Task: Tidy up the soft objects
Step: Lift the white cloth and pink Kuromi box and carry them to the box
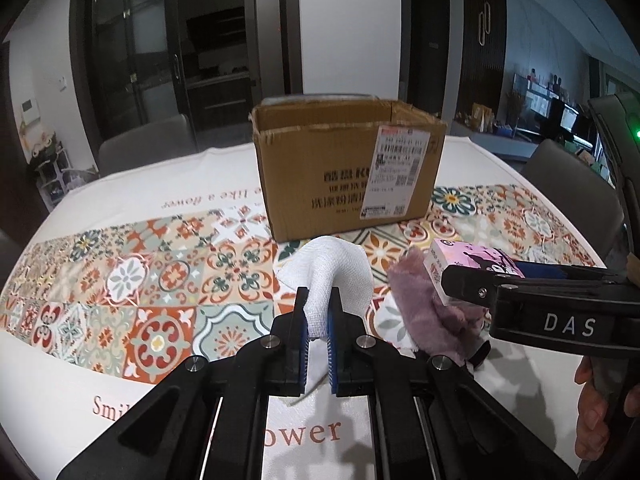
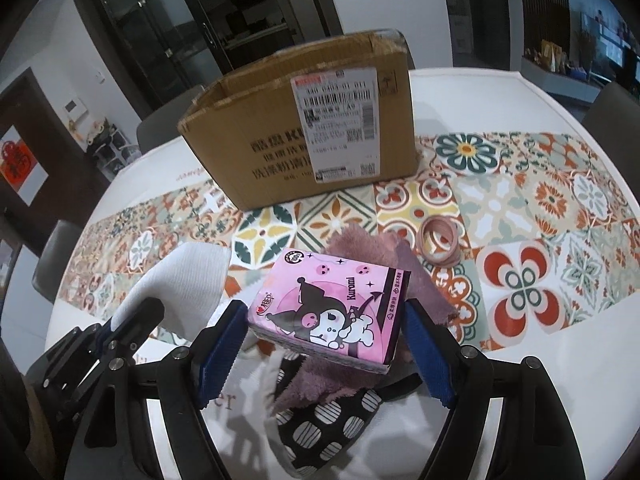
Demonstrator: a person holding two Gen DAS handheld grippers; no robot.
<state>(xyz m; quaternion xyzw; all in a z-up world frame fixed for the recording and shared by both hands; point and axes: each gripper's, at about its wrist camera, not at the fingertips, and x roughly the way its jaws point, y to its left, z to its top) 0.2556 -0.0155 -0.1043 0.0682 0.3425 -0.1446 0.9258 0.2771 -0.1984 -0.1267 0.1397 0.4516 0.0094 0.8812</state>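
My left gripper (image 1: 318, 308) is shut on a white cloth (image 1: 326, 268) and holds it above the table; the cloth also shows in the right wrist view (image 2: 184, 284). My right gripper (image 2: 324, 320) is shut on a pink Kuromi tissue pack (image 2: 332, 308), lifted above a purple fuzzy cloth (image 2: 360, 248). In the left wrist view the pack (image 1: 468, 264) and purple cloth (image 1: 424, 300) sit right of the white cloth. An open cardboard box (image 1: 348, 164) stands behind, also in the right wrist view (image 2: 304, 128).
A black-and-white patterned cloth (image 2: 332, 420) lies under the purple one. A pink ring-shaped band (image 2: 438, 242) lies to the right. The table carries a tiled-pattern cover (image 2: 520, 208). Chairs (image 1: 140, 144) stand around it.
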